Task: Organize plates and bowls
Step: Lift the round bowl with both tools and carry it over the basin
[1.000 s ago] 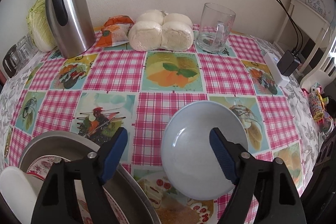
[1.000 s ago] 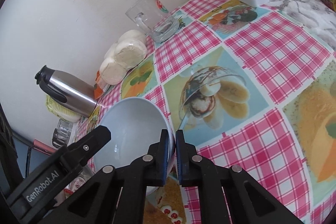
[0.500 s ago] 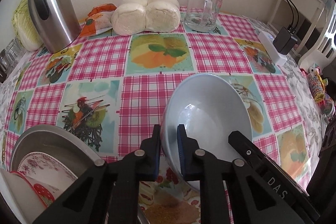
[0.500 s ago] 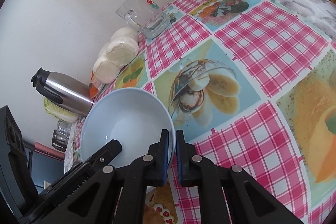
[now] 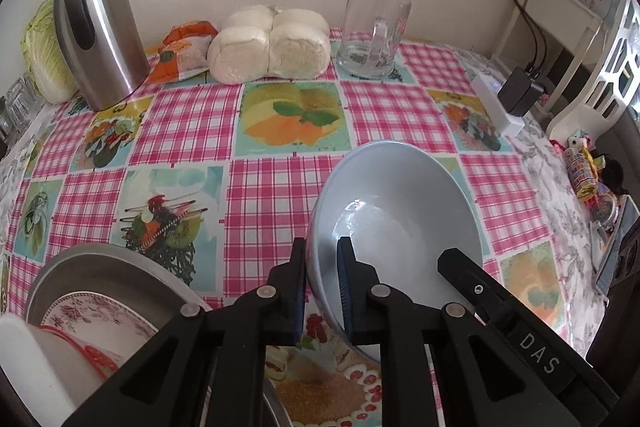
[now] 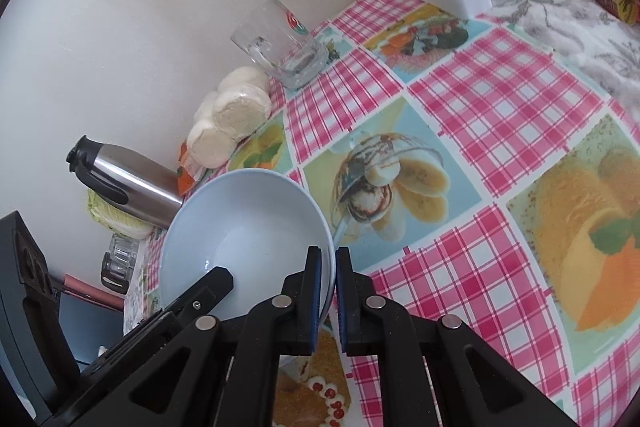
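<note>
Gripping opposite sides of a smooth, pale blue glazed bowl (image 5: 394, 211), the left gripper (image 5: 322, 291) and right gripper (image 6: 327, 293) each pinch its thin rim between blue pads, the bowl tilted above a glossy pink-check tablecloth (image 5: 192, 123) printed with desserts. Left of the bowl, a round metal basin (image 5: 100, 259) holds floral plates (image 5: 96, 311). Open cloth lies beyond; a steel jug (image 5: 100, 39), wrapped buns (image 5: 268, 45) and glass mug (image 5: 374, 31) line the far wall. "DAS" marks the right gripper.

left tongs (image 5: 322, 291) clamped on pale blue bowl (image 5: 400, 203) rim | bowl tilted | metal basin (image 5: 100, 263) lower left
</note>
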A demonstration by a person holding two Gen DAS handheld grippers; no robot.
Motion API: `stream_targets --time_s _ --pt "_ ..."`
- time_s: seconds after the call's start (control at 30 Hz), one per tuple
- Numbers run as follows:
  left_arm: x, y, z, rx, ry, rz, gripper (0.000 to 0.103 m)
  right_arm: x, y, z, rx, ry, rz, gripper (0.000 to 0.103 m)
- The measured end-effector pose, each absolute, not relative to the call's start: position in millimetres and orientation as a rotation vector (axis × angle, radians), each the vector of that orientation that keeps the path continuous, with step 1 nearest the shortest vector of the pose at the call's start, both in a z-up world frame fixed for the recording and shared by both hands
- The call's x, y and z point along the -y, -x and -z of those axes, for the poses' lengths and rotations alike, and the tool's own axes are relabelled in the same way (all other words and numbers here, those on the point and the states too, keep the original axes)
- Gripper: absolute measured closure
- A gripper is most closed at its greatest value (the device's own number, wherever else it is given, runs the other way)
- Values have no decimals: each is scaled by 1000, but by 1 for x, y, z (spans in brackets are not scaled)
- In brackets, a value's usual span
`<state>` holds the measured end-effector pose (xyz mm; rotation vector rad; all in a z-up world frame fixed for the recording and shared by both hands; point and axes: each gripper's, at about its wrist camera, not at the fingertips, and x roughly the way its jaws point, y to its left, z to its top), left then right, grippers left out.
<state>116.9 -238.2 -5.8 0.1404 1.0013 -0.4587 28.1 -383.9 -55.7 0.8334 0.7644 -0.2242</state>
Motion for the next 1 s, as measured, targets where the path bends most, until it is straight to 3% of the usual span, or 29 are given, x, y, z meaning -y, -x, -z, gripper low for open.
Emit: stream_targets --time_s 0.7,1.0 --pt "168 -73 -99 -835 -40 523 88 323 10 -63 -598 -698 197 94" --pt "104 -68 -104 -842 39 481 88 272 6 -82 -621 -628 121 94"
